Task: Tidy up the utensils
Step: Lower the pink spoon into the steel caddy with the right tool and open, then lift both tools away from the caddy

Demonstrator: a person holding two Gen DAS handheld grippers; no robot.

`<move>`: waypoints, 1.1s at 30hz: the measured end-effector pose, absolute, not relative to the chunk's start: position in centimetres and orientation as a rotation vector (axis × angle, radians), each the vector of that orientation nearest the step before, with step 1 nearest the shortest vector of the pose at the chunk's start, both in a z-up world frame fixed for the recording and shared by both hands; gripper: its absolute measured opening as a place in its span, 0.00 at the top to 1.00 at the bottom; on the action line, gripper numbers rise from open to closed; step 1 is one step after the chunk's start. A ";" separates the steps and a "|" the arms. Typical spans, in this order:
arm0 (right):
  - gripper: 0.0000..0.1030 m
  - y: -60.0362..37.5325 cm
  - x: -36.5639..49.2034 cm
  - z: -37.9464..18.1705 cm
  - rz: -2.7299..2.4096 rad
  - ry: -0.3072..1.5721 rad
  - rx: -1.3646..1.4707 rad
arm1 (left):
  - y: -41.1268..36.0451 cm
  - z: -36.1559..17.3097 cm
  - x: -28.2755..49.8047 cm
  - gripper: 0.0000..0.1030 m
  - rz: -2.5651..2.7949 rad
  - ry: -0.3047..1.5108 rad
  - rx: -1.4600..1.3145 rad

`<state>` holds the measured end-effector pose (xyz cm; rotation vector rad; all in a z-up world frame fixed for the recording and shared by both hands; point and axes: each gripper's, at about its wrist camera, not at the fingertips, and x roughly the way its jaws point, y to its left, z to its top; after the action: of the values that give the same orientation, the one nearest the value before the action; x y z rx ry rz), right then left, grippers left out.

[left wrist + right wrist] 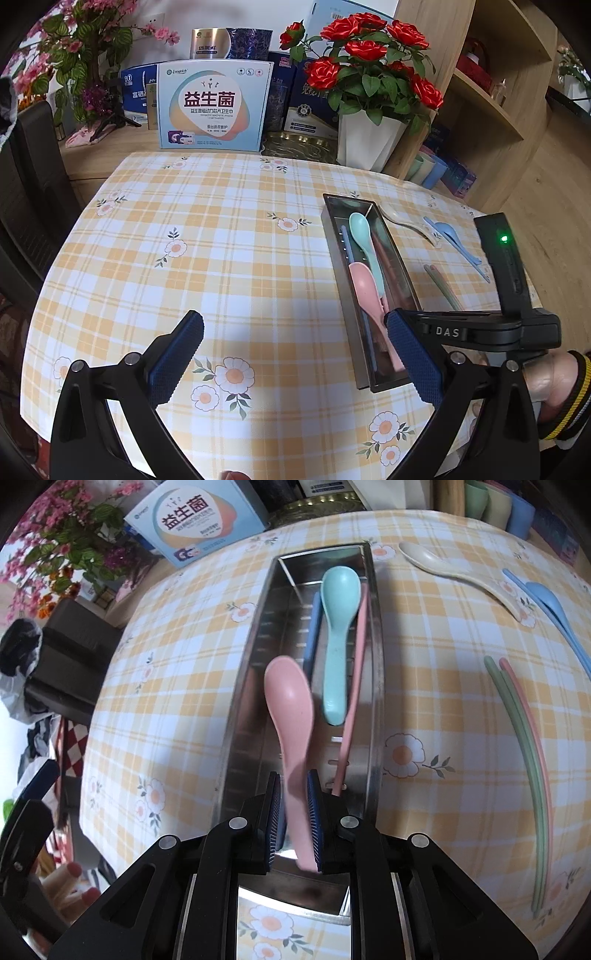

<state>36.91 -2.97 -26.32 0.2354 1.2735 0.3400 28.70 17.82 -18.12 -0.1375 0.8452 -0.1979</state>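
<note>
While R gripper (293, 812) clamps pink spoon (290, 709) over tray (376, 664), L gripper (291, 354) gapes empty.

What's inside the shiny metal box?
Inside the metal tray: a teal spoon, a pink spoon pinched by the right gripper, a blue stick, and a pink stick. Its near end is hidden.

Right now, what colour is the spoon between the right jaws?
Pink spoon, seen best in the right wrist view.

Tablecloth (221, 240): yellow and white checks, little flowers. Tray (376, 657): shiny silver. Spoons: one pink (290, 709), one mint green (338, 627), one cream (436, 563), one blue (546, 598). Gripper pads (177, 354): dark blue.
</note>
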 end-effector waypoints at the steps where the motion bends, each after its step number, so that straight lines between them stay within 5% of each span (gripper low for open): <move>1: 0.84 -3.0 36.8 -26.0 0.348 1.266 0.240 | 17.8 -18.0 28.7 0.06 -0.195 0.844 -0.137; 3: 0.78 -3.2 36.6 -25.5 0.358 1.252 0.244 | 17.8 -17.8 28.7 0.06 -0.189 0.841 -0.137; 6: 0.49 -3.9 36.1 -24.2 0.367 1.197 0.240 | 17.6 -17.4 28.6 0.06 -0.183 0.834 -0.139; 11: 0.40 -5.8 34.9 -21.8 0.365 1.081 0.182 | 16.3 -16.8 28.6 0.06 -0.192 0.830 -0.125; 17: 0.14 -9.0 33.1 -19.3 0.377 0.939 0.120 | 14.0 -16.1 28.7 0.06 -0.218 0.829 -0.114; 33: 0.14 -21.5 30.3 -17.2 0.289 0.751 0.175 | 3.6 -15.6 29.2 0.06 -0.244 0.869 -0.042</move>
<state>30.34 -21.48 -17.18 0.1751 0.7511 0.2889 29.24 3.63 -15.62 -0.0422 0.8694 -0.2444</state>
